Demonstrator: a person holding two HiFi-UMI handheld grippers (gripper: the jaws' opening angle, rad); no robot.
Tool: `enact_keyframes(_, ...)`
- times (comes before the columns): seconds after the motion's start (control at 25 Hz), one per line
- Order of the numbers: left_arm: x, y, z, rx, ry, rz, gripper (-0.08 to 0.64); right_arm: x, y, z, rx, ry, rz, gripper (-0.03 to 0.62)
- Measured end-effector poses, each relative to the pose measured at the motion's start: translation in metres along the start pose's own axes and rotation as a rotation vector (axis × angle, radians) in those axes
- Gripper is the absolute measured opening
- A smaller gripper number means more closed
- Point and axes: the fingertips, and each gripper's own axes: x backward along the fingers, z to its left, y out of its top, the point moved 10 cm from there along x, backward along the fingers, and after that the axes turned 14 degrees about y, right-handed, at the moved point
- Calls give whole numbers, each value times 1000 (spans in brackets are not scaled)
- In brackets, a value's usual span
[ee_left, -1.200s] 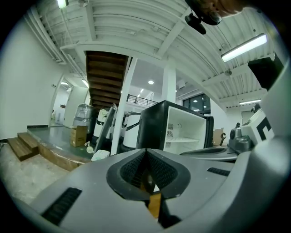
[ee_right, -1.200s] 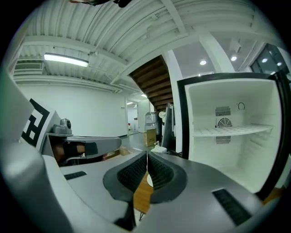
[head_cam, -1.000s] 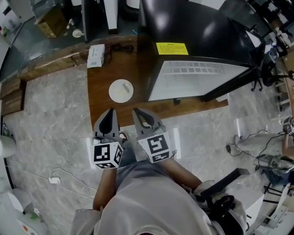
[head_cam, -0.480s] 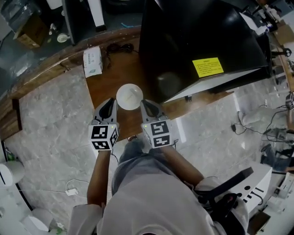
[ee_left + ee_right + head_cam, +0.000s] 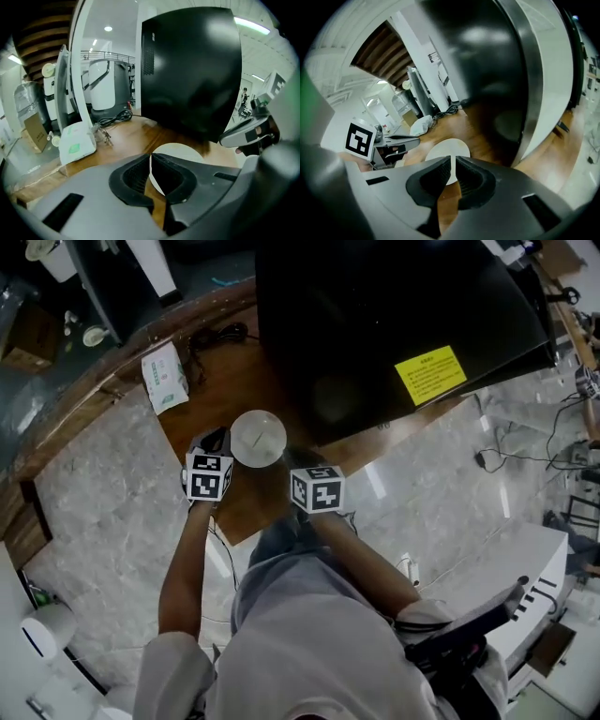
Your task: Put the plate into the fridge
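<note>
The left gripper [image 5: 151,157] and right gripper [image 5: 452,161], jaws together and empty, have swung down to flank the white plate [image 5: 258,438], which lies on the wooden floor [image 5: 234,371] beside the black fridge [image 5: 375,324], so a pickup looks imminent.

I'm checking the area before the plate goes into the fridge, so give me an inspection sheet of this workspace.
Surface: wooden platform, with the plate and a pack resting on it.
Job's things: white plate lies flat on the wood, close to the black fridge.
Clutter: white pack, apart from the plate.
Grippers: left gripper and right gripper are both shut and empty, near the plate.
Cables: black cable lies on the wood by the fridge.
Surroundings: marble floor with more cables to the right.
</note>
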Motion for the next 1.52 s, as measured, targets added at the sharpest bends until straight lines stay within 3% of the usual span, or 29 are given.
enact_keyframes(0.2, -41, -12, -6, -48, -53, 112, 21, -18, -14, -32, -194, -31, 6, 21)
enact_keyframes(0.24, -47, -12, -6, -59, -64, 125, 21, -22, -15, -37, -231, -22, 7, 42)
enact_keyframes(0.32, -59, -12, -7, -82, -80, 150, 21, -30, -17, -47, -303, 8, 3, 144)
enact_keyframes(0.6, -80, -12, -8, -78, -117, 168, 21, -51, -28, -70, -439, 53, 8, 147)
enact_keyframes(0.92, -86, -13, 0, 2, -130, 157, 21, -70, -26, -64, -481, 146, -8, 134)
enact_keyframes(1.2, -87, -14, 2, 29, -124, 132, 21, -78, -31, -65, -539, 205, -30, 65)
enact_keyframes(1.36, -86, -20, -1, 5, -96, 100, 20, -75, -35, -66, -623, 288, -78, 38)
enact_keyframes(1.52, -78, -24, -7, -36, -44, 60, 20, -71, -31, -66, -626, 326, -103, 25)
